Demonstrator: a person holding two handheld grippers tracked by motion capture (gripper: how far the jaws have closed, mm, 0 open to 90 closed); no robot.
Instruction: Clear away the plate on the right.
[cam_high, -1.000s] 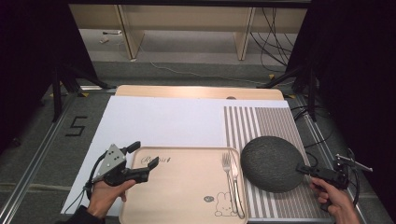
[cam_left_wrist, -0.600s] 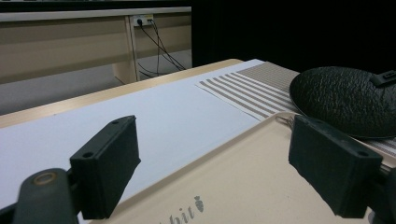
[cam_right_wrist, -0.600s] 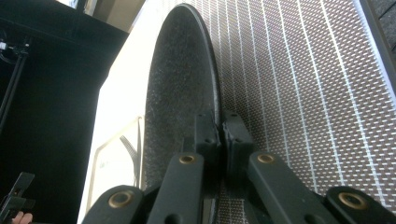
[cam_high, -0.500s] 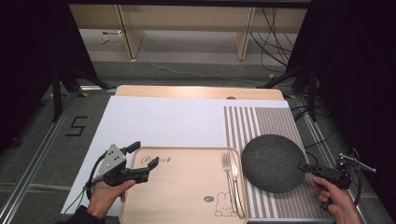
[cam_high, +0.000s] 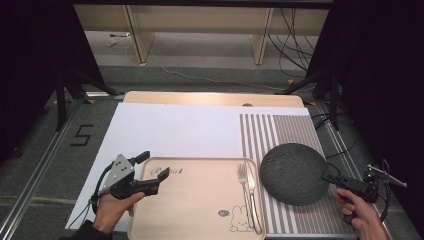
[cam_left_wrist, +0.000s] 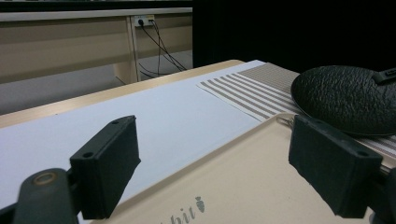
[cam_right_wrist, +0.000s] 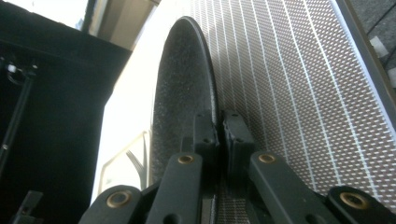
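Observation:
A dark, rough-textured round plate (cam_high: 294, 172) is over the striped placemat (cam_high: 280, 130) at the right. My right gripper (cam_high: 327, 176) is shut on its right rim. In the right gripper view the two jaws (cam_right_wrist: 219, 128) pinch the plate's edge (cam_right_wrist: 184, 93). I cannot tell whether the plate rests on the mat. My left gripper (cam_high: 154, 165) hangs open over the left end of the beige tray (cam_high: 200, 200), nothing between its jaws (cam_left_wrist: 219, 172). A fork (cam_high: 245, 180) and a knife (cam_high: 252, 192) lie along the tray's right side. The left gripper view has the plate (cam_left_wrist: 345, 98) at its right.
A white sheet (cam_high: 175, 130) covers the table's left and middle, under the tray. The wooden table's far edge (cam_high: 210, 97) lies beyond it. Cables and furniture legs stand on the floor behind. Dark curtains hang on both sides.

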